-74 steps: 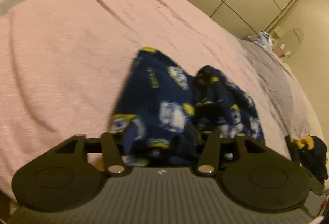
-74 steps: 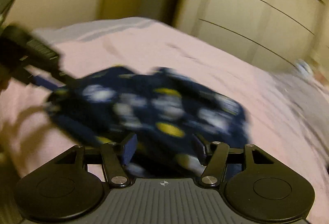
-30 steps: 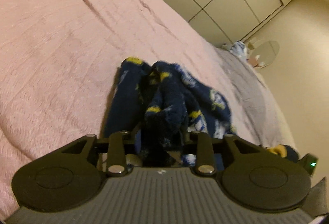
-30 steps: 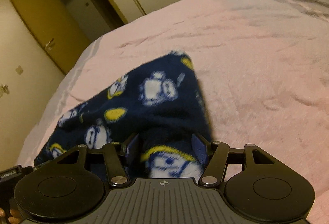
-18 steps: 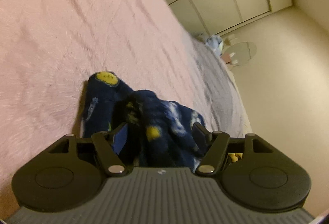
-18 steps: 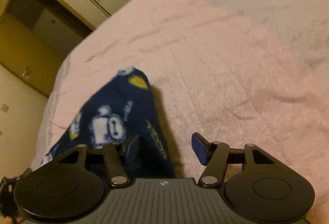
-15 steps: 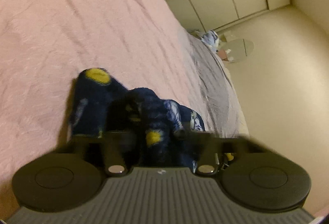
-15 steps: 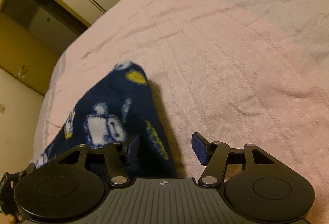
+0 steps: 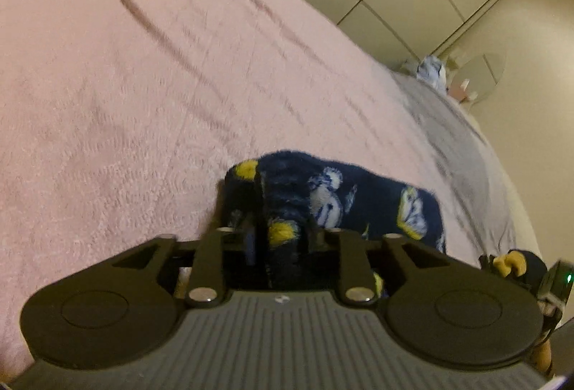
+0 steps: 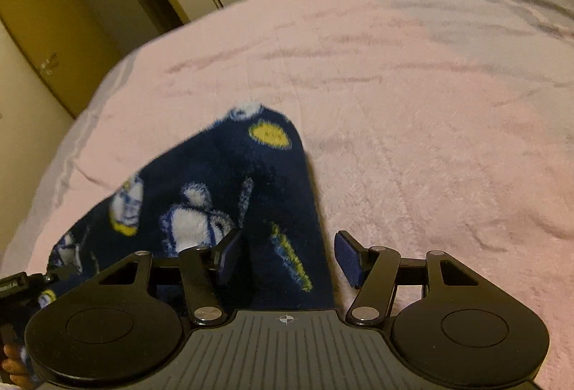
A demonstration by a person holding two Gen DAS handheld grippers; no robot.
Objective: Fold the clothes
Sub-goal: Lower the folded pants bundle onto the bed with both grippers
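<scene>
— Where's the garment?

— The navy fleece garment [image 9: 344,200] lies on the pink bed [image 9: 143,96]. My left claw [image 9: 278,236], jaws just reopening, is clenched on a bunched fold; its near edge is hidden.

— And the other one?

— My right claw [image 10: 287,259] is released, fabric loose between its pads.
</scene>
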